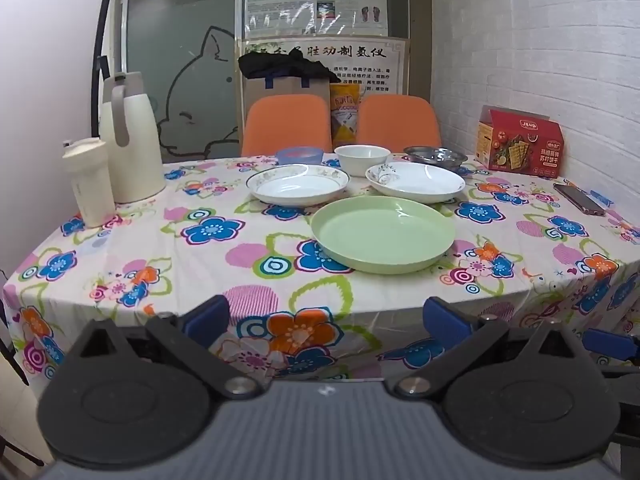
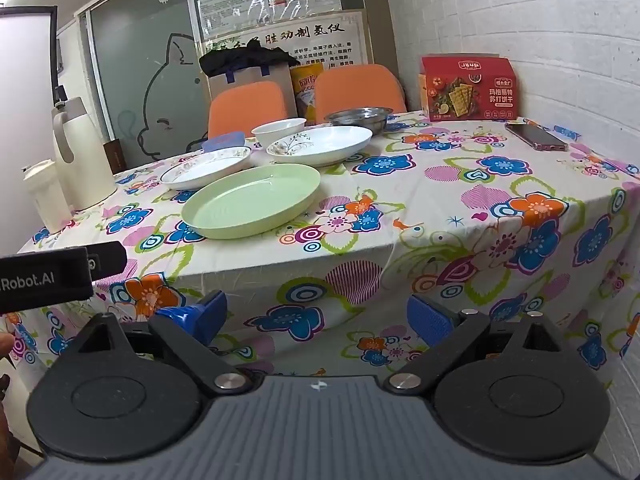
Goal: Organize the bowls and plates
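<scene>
Both tools are held in front of the near edge of the table (image 1: 120, 240), which is covered by a flowered cloth. The left tool (image 1: 326, 320) and the right tool (image 2: 318, 316) have their blue pads wide apart and hold nothing. A round pale green plastic plate (image 1: 384, 234) lies nearest. Behind it are two white china plates, one with a floral rim (image 1: 298, 185) and one with a dark twig pattern (image 1: 416, 182). Further back stand a blue bowl (image 1: 300, 156), a white bowl (image 1: 362, 159) and a steel bowl (image 1: 435, 158).
</scene>
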The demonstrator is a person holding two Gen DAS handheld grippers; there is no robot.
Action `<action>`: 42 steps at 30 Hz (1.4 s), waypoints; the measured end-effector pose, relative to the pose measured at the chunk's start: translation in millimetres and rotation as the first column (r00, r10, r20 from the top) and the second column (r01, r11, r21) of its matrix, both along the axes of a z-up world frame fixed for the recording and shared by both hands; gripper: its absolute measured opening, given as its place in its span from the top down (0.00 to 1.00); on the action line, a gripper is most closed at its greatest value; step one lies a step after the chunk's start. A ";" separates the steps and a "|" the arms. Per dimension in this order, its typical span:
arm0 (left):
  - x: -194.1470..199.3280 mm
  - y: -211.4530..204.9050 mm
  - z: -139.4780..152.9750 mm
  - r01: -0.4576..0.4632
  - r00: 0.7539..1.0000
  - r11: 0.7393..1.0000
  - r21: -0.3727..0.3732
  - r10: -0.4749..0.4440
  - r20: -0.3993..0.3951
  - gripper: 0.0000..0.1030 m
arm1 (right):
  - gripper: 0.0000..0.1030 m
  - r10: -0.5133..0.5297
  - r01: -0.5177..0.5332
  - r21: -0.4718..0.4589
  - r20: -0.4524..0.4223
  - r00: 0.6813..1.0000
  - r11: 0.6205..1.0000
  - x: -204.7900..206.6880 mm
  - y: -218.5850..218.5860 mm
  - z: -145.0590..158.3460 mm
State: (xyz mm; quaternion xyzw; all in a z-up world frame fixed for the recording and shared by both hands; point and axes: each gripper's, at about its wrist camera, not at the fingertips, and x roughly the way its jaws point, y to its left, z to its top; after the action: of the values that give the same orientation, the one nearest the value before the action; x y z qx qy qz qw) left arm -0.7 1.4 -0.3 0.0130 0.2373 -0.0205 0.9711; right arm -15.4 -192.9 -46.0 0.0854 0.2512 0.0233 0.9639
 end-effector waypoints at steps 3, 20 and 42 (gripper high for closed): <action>0.1 -2.5 0.9 0.007 1.000 1.000 0.002 -0.007 0.001 0.00 | 0.18 0.003 -0.003 0.001 -0.002 1.000 1.000 -1.8 1.5 -0.9; -6.2 -8.6 4.6 0.042 0.999 0.999 0.014 -0.043 0.031 0.00 | 0.18 0.000 0.000 0.010 -0.006 1.000 1.000 -1.3 1.5 -0.7; -8.3 -9.7 2.8 0.061 0.998 0.998 0.011 -0.061 0.032 0.00 | 0.18 0.011 -0.010 0.016 -0.021 1.000 1.000 0.1 5.5 -5.3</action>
State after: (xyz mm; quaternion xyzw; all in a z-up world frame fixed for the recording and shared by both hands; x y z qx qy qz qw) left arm -8.9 -8.4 2.5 0.0253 0.2210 -0.0489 0.9737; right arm -15.3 -187.4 -51.3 0.0920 0.2616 0.0294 0.9603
